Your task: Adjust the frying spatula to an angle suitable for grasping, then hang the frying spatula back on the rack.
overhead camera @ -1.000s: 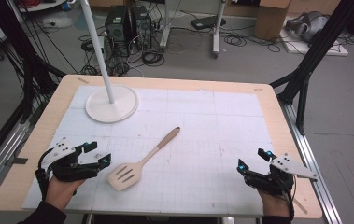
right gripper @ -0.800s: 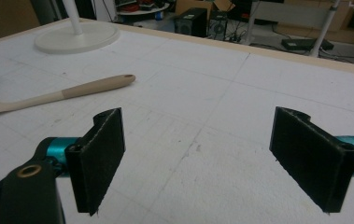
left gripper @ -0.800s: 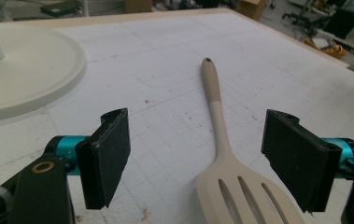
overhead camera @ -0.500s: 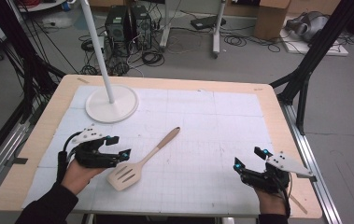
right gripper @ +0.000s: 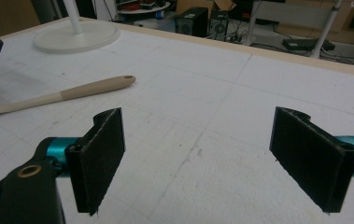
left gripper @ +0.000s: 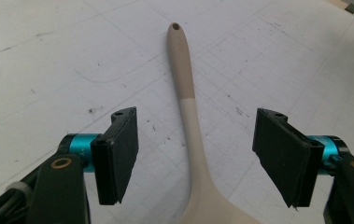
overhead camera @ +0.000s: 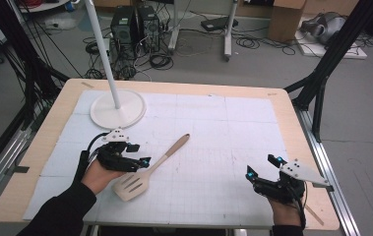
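On the white mat near the middle of the table (overhead camera: 292, 128), the spatula (left gripper: 191, 135) lies flat and ungrabbed, left gripper (left gripper: 195, 158) jaws spread wide either side of its neck, right gripper (right gripper: 212, 158) open and idle, so pretty much everything's left.

On the wooden table (overhead camera: 282, 105), a beige slotted spatula (overhead camera: 147, 169) lies left of centre, with a round white lamp base (overhead camera: 117, 109) behind it toward the far-left corner.
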{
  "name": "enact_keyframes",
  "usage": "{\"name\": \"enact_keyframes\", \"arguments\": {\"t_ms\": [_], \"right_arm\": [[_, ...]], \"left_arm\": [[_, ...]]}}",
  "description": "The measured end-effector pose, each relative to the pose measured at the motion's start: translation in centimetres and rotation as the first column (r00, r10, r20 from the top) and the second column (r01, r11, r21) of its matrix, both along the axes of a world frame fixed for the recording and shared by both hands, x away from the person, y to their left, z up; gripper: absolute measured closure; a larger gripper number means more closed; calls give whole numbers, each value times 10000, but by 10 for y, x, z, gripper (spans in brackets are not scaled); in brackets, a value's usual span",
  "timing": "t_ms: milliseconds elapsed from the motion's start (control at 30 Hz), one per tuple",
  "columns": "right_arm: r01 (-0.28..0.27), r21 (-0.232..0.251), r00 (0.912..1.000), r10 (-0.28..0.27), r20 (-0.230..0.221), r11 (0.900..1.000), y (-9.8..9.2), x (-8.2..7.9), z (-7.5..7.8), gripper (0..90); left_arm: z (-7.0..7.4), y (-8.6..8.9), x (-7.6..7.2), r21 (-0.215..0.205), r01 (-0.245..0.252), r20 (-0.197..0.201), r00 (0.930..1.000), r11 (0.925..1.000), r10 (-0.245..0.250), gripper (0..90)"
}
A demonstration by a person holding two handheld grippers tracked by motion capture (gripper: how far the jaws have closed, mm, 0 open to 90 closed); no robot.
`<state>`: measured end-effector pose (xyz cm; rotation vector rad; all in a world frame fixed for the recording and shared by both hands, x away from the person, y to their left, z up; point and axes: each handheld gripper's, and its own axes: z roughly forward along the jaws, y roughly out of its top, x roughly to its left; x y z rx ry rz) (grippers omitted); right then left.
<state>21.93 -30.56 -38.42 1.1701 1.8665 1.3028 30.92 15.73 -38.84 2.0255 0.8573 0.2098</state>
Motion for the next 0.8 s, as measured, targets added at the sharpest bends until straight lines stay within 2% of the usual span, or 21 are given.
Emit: {"name": "enact_keyframes", "arguments": {"t_ms": [300, 400, 500, 667, 800], "right_arm": [[21, -63, 10000, -21, 13, 10000, 1, 1, 1, 169], [-12, -96, 10000, 12, 9, 10000, 2, 1, 0, 170], [-80, -162, 10000, 81, 11, 9998, 3, 1, 1, 170], [-75, -133, 10000, 75, 29, 9999, 2, -2, 1, 170], [-17, -84, 10000, 17, -4, 10000, -1, -2, 0, 170]], "left_arm": [[-3, -7, 5, 72, 53, -346, 9994, 10000, -51, 317], [-6, -13, 8, 512, 269, -559, 9981, 9983, -241, 313], [-10, -22, 10, 1079, 538, -685, 9966, 9927, -466, 322], [-15, -32, 16, 1469, 518, -1055, 9937, 9878, -365, 369], [-17, -37, 19, 1687, 591, -1188, 9921, 9839, -393, 419]]}}
